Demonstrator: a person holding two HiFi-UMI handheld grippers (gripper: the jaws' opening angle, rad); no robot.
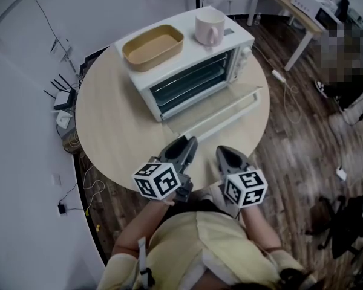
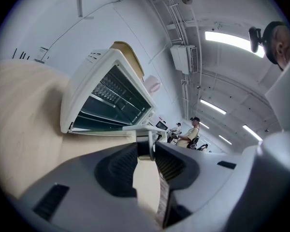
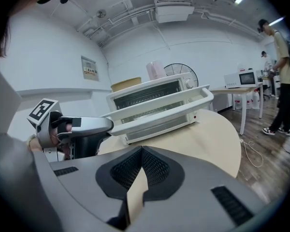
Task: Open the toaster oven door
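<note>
Round pale table (image 1: 109,132), boxy white toaster oven (image 1: 190,52)

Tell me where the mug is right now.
In the head view the mug stands on top of the toaster oven, toward its right end, right of the tan dish.

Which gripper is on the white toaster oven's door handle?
The left gripper: its jaws clasp one end of the white bar handle. The right gripper is shut and empty.

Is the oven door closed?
No, the door lies folded down flat in front of the oven, so the racks inside show.
</note>
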